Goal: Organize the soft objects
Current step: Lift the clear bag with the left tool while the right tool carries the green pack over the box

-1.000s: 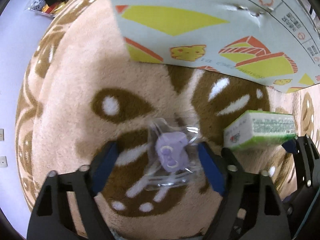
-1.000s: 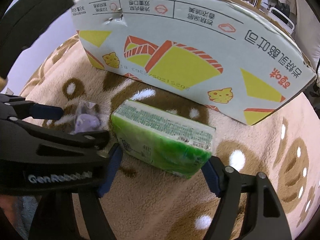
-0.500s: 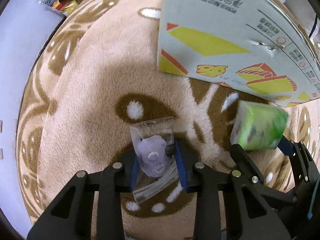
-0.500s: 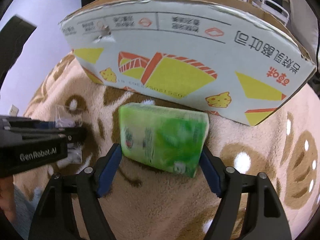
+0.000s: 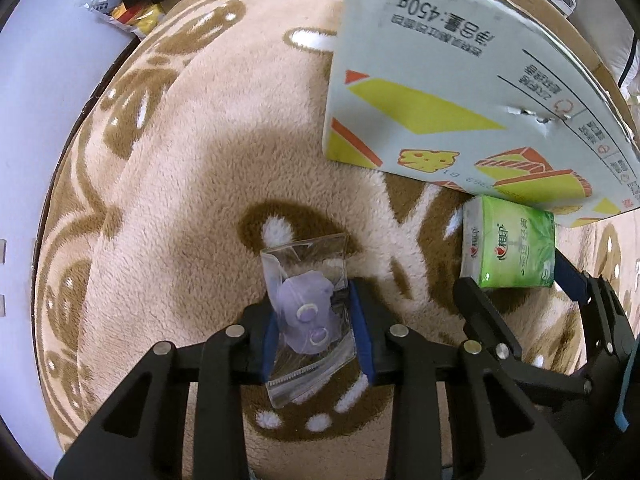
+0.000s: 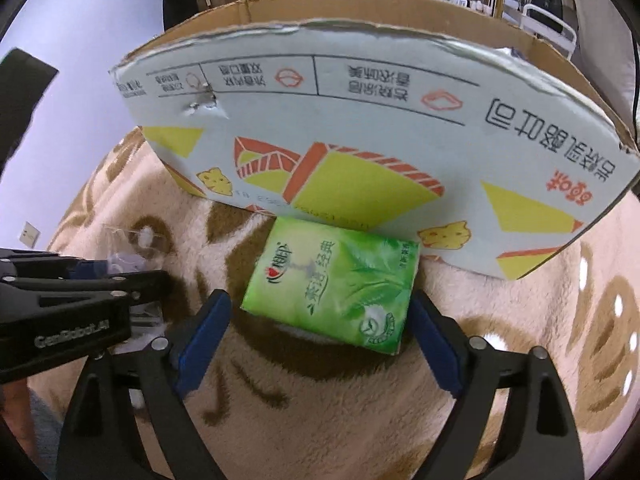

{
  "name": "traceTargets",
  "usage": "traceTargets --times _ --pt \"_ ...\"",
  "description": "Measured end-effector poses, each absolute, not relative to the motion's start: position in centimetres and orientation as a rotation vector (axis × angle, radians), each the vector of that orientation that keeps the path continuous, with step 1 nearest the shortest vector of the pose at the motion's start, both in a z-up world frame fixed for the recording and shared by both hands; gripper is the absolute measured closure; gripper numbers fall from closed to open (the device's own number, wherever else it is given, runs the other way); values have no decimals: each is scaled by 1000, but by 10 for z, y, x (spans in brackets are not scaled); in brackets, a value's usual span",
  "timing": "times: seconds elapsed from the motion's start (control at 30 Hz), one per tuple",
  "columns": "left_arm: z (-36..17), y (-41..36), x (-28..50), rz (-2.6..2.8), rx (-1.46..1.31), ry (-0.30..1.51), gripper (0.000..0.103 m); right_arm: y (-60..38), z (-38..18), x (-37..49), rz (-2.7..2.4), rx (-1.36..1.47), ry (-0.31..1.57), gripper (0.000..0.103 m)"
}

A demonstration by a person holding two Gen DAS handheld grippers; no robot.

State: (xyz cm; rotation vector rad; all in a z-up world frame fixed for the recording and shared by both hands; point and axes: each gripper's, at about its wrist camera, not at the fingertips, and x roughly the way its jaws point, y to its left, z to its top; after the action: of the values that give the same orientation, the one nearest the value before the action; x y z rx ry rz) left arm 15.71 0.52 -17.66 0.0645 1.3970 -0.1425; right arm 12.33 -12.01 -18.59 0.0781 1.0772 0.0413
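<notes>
Black gripper (image 6: pixel 320 332) frames — blue pads (image 6: pixel 202 334), silver screws.

The box (image 5: pixel 460 92) shows "450g" upside down beside Chinese print. "GenRobot.AI" stands on the left gripper (image 6: pixel 72 330). The green tissue pack (image 6: pixel 332 288) carries Chinese lettering only.

green tissue pack (image 6: pixel 332 286), brown-patterned beige blanket (image 6: pixel 360 412)

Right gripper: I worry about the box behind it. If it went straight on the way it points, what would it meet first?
Probably the green tissue pack, lying on the blanket between the opening jaws of the right gripper; the cardboard box stands behind it.
</notes>
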Motion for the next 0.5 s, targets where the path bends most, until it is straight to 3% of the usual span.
traceTargets --times 0.07,0.5 --pt "-173 2 157 -139 64 1392 72 -122 -186 124 37 85 1079 20" --pt "-124 14 147 -105 37 1211 75 -147 -135 87 -4 75 938 22"
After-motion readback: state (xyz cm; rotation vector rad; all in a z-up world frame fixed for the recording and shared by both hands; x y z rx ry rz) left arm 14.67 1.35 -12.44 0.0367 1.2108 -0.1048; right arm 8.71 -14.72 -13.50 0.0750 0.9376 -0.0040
